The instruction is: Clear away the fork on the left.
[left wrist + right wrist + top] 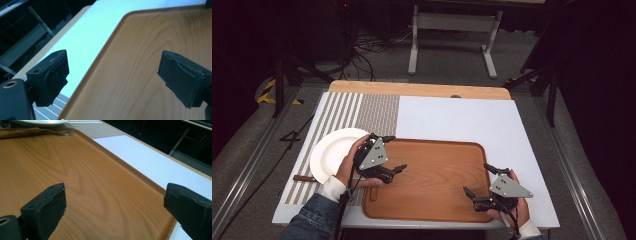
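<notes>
A wooden tray (437, 175) lies in the middle of the white table. My left gripper (396, 153) hovers over the tray's left end, jaws wide apart. In the left gripper view, my left gripper (112, 75) is open with nothing but bare tray (140, 50) between its pads. My right gripper (477, 178) sits at the tray's front right corner and is also open. The right gripper view shows my right gripper (115, 207) spread wide over bare wood grain (82, 177), holding nothing.
A white plate (332, 150) rests on a striped placemat (362, 112) left of the tray. A wooden-handled utensil (304, 178) lies by the plate's front. A fork (62, 131) lies by the tray's far rim. A metal stand (452, 30) is beyond the table.
</notes>
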Tool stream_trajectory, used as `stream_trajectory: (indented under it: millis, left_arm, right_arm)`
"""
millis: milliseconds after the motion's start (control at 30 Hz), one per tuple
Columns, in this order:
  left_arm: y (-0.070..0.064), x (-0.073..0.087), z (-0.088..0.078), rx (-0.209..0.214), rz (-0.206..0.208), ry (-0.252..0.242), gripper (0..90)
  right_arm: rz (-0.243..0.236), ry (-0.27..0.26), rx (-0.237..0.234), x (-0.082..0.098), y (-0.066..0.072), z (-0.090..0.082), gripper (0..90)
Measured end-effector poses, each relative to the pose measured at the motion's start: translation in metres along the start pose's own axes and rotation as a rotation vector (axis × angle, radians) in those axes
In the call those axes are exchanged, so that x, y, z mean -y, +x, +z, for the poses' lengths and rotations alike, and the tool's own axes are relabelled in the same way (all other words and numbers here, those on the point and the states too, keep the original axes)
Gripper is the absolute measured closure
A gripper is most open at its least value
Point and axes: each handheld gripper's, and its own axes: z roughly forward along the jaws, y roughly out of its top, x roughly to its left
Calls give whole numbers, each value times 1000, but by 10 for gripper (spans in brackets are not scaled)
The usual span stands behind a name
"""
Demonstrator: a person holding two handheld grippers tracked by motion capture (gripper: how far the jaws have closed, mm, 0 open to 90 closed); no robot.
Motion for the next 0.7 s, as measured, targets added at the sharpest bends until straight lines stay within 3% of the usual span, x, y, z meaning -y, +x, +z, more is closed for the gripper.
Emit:
stream_trajectory:
  millis: [300,500,667,700]
  left_arm:
    - [1,5,-20,-48,8,-40,100]
    - [5,16,-40,-78,-22,-70,98]
    - [4,31,-54,-94,-41,-56,95]
    - [1,37,-61,-128,-33,-44,97]
  right_arm:
    - [-4,-14,2,-1,1,-2,53]
    - [3,-22,13,-1,0,-3,53]
    - [-1,-23,19,-1,-1,-3,53]
    - [-2,-24,18,-1,-1,-2,53]
